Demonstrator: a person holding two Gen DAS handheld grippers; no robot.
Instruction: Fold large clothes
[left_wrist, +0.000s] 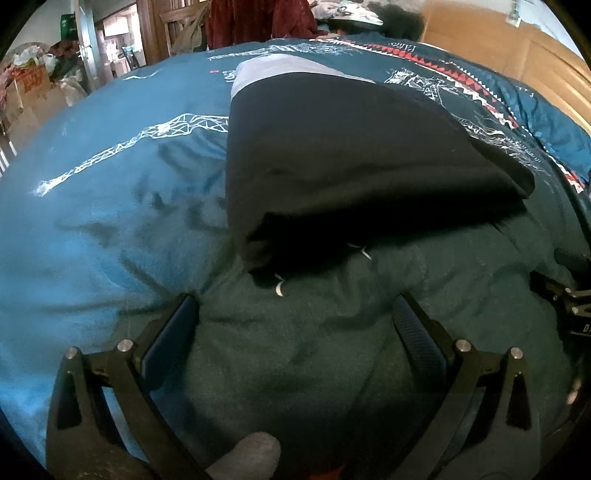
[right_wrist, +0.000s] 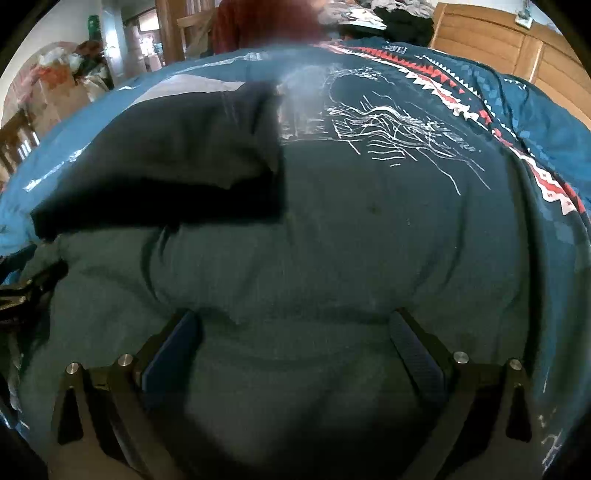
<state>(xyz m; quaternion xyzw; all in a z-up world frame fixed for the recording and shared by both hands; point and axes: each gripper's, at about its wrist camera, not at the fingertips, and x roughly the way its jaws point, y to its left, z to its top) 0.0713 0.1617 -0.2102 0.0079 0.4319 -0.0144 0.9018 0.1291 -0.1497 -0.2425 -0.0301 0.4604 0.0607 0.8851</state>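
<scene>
No words can be read. The cardboard box (left_wrist: 35, 83) at the far left has red letters, too blurry to tell. The blue bedspread (right_wrist: 402, 48) has tiny pale letters, also too small.

dark garment (right_wrist: 159, 158): far edge blurred | right gripper (left_wrist: 569, 295): cut off by frame edge | bedspread (right_wrist: 406, 122): partly covered

Left claw (left_wrist: 295, 308) hangs with both fingers spread wide, nothing pinched between the pads (left_wrist: 417, 332). A fingertip (left_wrist: 251, 456) of the person shows just behind it. Right claw (right_wrist: 295, 325) is the same: fingers splayed apart, empty, level beside the left claw.
</scene>
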